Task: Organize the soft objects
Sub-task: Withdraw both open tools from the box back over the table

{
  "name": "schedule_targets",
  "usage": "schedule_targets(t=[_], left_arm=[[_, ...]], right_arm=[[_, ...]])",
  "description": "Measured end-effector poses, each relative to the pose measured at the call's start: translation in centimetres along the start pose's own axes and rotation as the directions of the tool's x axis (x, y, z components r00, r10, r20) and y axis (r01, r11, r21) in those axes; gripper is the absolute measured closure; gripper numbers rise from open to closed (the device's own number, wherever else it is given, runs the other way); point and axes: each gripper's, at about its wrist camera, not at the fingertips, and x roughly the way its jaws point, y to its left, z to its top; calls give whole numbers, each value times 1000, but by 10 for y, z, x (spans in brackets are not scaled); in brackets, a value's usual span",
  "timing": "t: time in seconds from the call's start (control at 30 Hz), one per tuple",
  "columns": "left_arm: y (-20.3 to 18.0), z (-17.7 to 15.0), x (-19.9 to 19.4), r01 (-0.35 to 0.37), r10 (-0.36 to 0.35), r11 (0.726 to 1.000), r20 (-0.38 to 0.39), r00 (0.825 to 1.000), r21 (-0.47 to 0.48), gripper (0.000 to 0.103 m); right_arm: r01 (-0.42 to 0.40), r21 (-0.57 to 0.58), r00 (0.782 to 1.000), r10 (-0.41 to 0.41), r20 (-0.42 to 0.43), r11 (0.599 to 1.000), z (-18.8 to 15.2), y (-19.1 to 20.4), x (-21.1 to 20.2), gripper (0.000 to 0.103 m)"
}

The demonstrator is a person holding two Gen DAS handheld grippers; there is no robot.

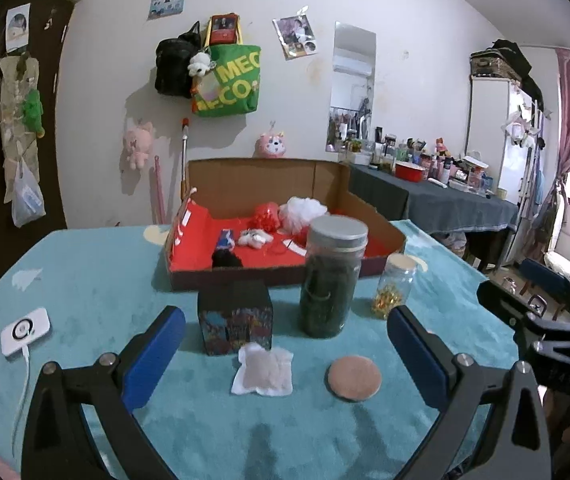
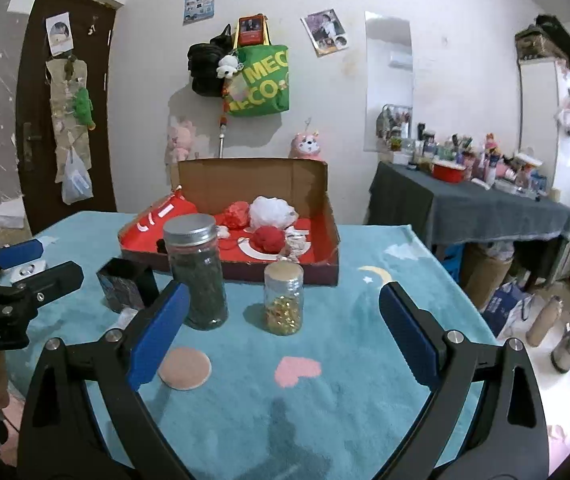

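On the teal cloth, the white pad (image 1: 263, 368) lies between the wide-open, empty left tool (image 1: 285, 344).

Two jars (image 2: 195, 272) (image 2: 283, 298), two pads (image 1: 263, 369) (image 1: 354, 378), one box (image 1: 285, 220).

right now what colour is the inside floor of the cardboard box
Red; the cardboard box lining shows best in the left wrist view.

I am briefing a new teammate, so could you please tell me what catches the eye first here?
An open cardboard box with a red lining sits mid-table, holding a white mesh pouf and a red yarn ball. In front stands a tall dark-filled jar with a metal lid.
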Motion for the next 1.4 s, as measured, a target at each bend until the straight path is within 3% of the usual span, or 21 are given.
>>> schedule_targets(t=[0.67, 1.0, 1.1, 1.33, 1.4], left_arm=[[4, -60, 31, -13, 9, 1000, -171, 985, -25, 0], [16, -56, 55, -19, 6, 999, -257, 966, -48, 0], [23, -52, 65, -22, 4, 998, -293, 956, -59, 0], [33, -43, 78, -47, 33, 998, -328, 944, -37, 3], [34, -40, 83, -44, 33, 999, -342, 939, -24, 7]], right_arm=[[10, 58, 989, -1, -147, 998, -75, 8, 33, 6], [-34, 70, 974, 49, -223, 997, -77, 10, 53, 6], [-79, 86, 961, 99, -259, 993, -73, 13, 65, 6], [-226, 129, 881, 259, -396, 966, -63, 25, 101, 6], [-247, 110, 871, 270, -410, 963, -59, 31, 106, 6]])
